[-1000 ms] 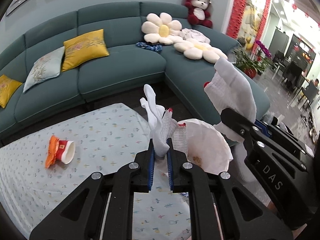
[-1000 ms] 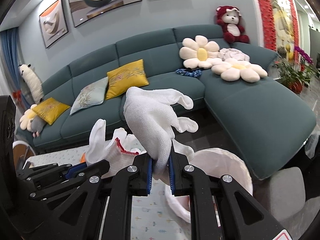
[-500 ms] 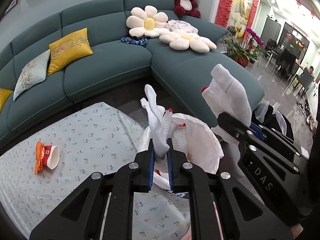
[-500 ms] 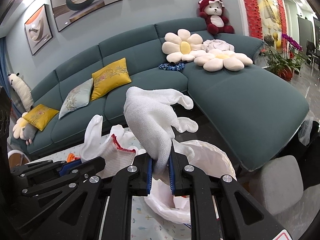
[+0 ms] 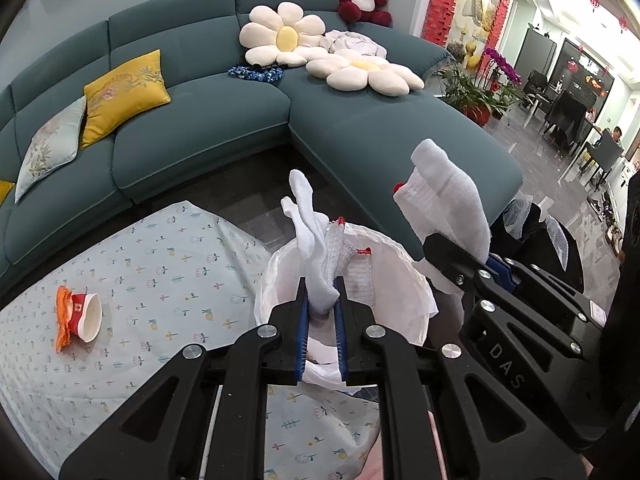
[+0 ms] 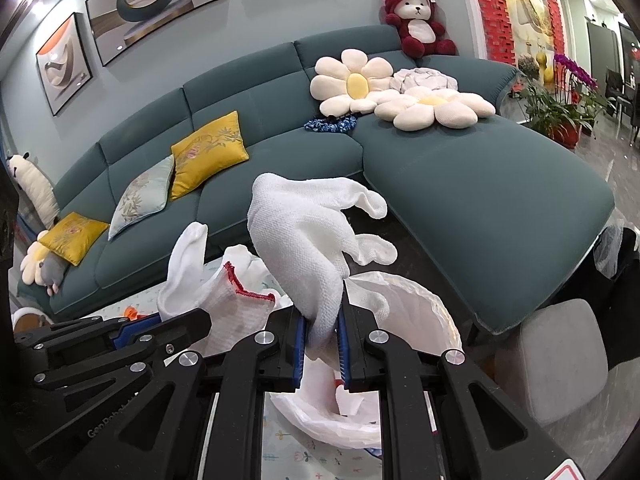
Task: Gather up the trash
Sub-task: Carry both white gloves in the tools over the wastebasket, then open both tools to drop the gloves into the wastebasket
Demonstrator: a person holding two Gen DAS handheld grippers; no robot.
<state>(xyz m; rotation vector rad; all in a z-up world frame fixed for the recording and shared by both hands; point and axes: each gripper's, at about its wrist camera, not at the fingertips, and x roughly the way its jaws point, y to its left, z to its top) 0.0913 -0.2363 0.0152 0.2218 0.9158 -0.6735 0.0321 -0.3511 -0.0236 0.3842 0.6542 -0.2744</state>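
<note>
My left gripper (image 5: pixel 322 312) is shut on a white knit glove (image 5: pixel 314 256) with red cuff trim, and the glove stands up out of the jaws. Right behind it is the bin lined with a white bag (image 5: pixel 404 256), its mouth open. My right gripper (image 6: pixel 322 320) is shut on a second white glove (image 6: pixel 312 232) that flops forward over the bag-lined bin (image 6: pixel 432 308). The two grippers sit side by side, and the right gripper (image 5: pixel 456 254) shows in the left wrist view. A red and orange paper cup (image 5: pixel 80 314) lies on its side on the flowered tablecloth (image 5: pixel 160 264).
A teal corner sofa (image 5: pixel 208 120) with yellow and flower cushions runs behind the table. A grey stool (image 6: pixel 560 356) stands right of the bin, with a dark bag (image 5: pixel 536 248) beyond it. Potted plants (image 5: pixel 476 96) stand at the far right.
Both grippers have moved forward and down toward the bin, which now looks larger and sits right in front of the jaws. Each glove stays clamped.
</note>
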